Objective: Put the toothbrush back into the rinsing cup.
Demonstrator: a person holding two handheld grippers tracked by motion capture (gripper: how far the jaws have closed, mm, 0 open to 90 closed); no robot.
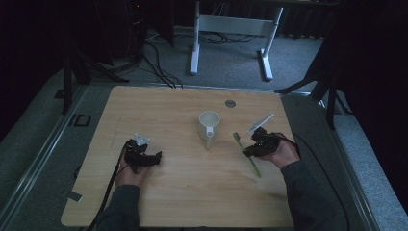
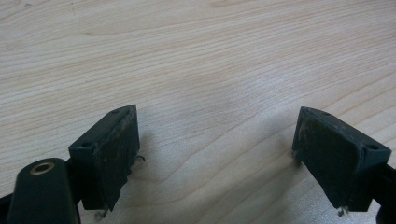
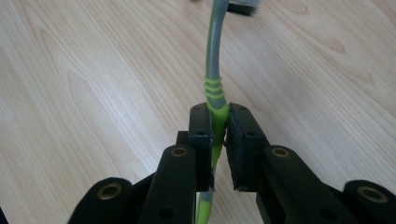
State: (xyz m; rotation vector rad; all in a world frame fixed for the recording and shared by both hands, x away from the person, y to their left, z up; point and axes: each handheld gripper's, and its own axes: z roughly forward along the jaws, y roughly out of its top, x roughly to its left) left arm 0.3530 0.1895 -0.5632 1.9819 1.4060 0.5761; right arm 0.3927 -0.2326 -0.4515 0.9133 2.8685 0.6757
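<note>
Right gripper (image 3: 220, 135) jaws clamped on green toothbrush (image 3: 214, 88), white mug (image 1: 209, 126) just beside (handle toward person), left gripper (image 2: 217, 158) jaws apart over bare table (image 2: 196, 56)

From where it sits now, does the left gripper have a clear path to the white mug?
Probably yes. The left gripper is open and holds nothing, and only bare table lies between it and the mug. The right gripper, shut on the toothbrush, stays on the mug's far side.
</note>
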